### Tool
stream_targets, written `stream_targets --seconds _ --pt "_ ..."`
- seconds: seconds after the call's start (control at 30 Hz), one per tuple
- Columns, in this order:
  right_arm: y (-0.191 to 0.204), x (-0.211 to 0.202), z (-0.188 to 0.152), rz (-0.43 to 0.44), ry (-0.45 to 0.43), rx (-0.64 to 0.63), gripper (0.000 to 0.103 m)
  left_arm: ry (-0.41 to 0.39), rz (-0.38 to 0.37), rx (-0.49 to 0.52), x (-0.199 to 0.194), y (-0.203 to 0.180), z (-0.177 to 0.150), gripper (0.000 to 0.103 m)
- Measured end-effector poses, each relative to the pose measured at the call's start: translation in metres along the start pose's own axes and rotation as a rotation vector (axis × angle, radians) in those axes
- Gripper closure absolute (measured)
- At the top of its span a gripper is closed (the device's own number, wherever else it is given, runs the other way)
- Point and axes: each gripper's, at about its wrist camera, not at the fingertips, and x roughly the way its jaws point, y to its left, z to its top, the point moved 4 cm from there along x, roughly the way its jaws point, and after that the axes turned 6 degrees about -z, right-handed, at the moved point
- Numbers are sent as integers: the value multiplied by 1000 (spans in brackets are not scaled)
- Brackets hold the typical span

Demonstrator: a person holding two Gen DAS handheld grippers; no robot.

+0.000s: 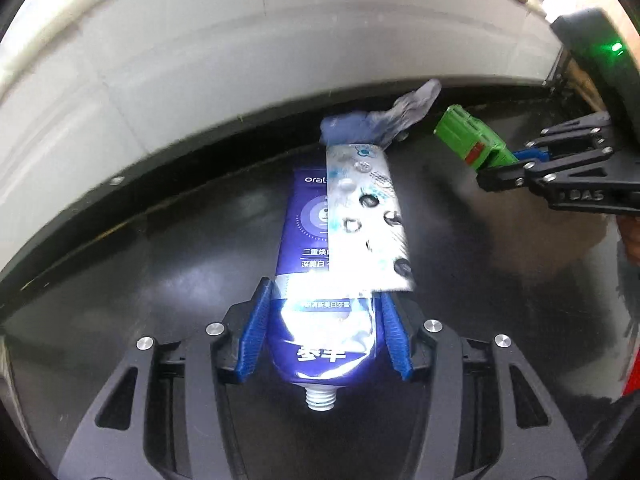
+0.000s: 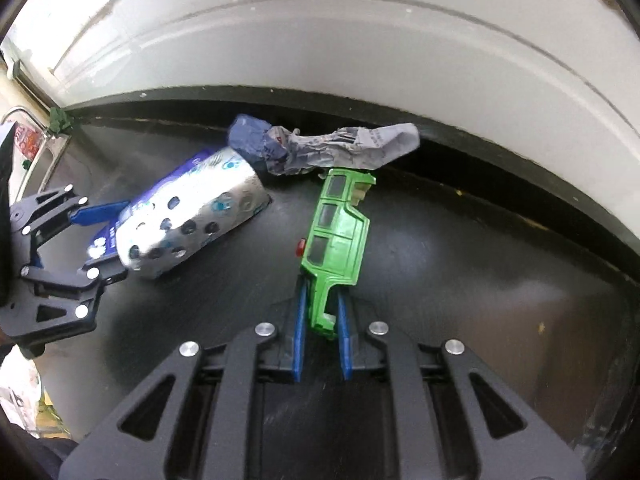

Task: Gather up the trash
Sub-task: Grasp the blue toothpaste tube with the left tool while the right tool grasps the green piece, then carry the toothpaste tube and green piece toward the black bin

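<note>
On the dark bench [image 1: 160,280], the left hand-held gripper [image 1: 326,334] clamps a blue toothpaste tube [image 1: 316,344] bearing a silver blister pack [image 1: 368,216], the right hand-held gripper [image 2: 322,320] pinches a green toy shell [image 2: 336,240], crumpled paper [image 2: 340,148] beyond.

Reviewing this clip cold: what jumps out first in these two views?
The left claw grips a blue toothpaste tube with no cap, and a shiny silver blister pack lies across the tube. Right of it, the right claw pinches a bright green toy car body. Behind both, a crumpled wrapper lies on the dark tabletop near the white wall.
</note>
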Motion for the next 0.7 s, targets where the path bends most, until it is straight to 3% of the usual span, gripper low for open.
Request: stream_targets --seconds 0.4,0.43,0.7 --pt "25 -78 -50 5 -68 -28 89 -46 78 -85 -74 -52 -54 52" --pt "27 -82 -51 5 -72 -32 89 -56 81 -94 -83 -57 -70 52" --pt "42 -127 -96 -3 -113 -43 89 -91 85 -108 -116 -83 -107 52"
